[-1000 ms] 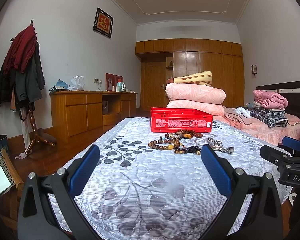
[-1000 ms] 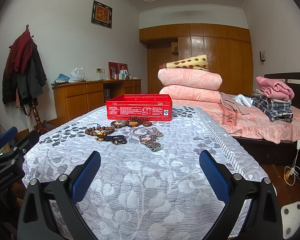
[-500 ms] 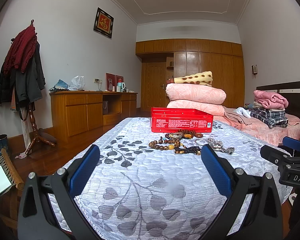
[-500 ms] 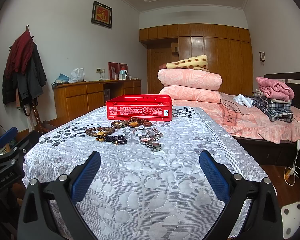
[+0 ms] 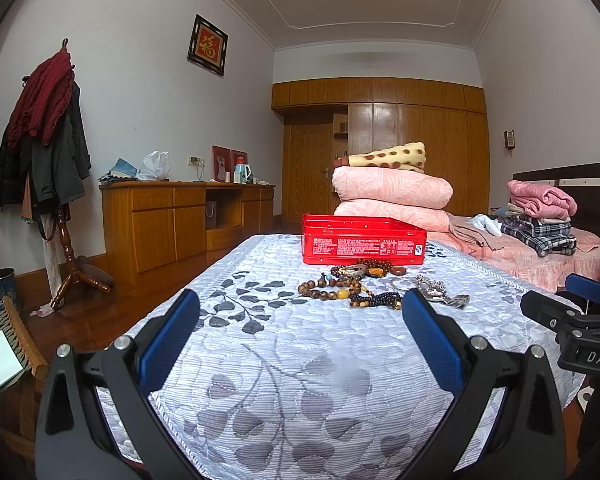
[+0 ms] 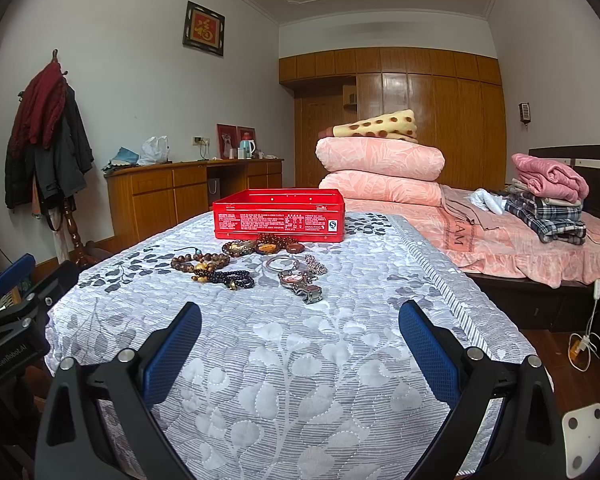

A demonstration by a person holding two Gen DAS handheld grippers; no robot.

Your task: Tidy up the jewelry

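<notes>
A red tin box [image 5: 363, 240] [image 6: 279, 215] stands open-topped at the far end of a table covered with a white quilted cloth [image 5: 300, 360] [image 6: 300, 360]. In front of it lies a heap of jewelry: brown bead bracelets [image 5: 332, 287] [image 6: 200, 261], a dark bead string [image 5: 376, 300] [image 6: 228, 278], amber pieces [image 6: 268, 246], a metal bangle [image 6: 280, 263] and a wristwatch [image 5: 446, 296] [image 6: 300, 282]. My left gripper [image 5: 300, 320] and right gripper [image 6: 300, 324] are both open and empty, well short of the heap.
A bed [image 6: 520, 240] with folded pink quilts [image 6: 380, 168] and stacked clothes [image 6: 548, 192] lies to the right. A wooden sideboard [image 5: 172, 216] and a coat rack [image 5: 44, 140] stand along the left wall. The other gripper's body shows at each view's edge.
</notes>
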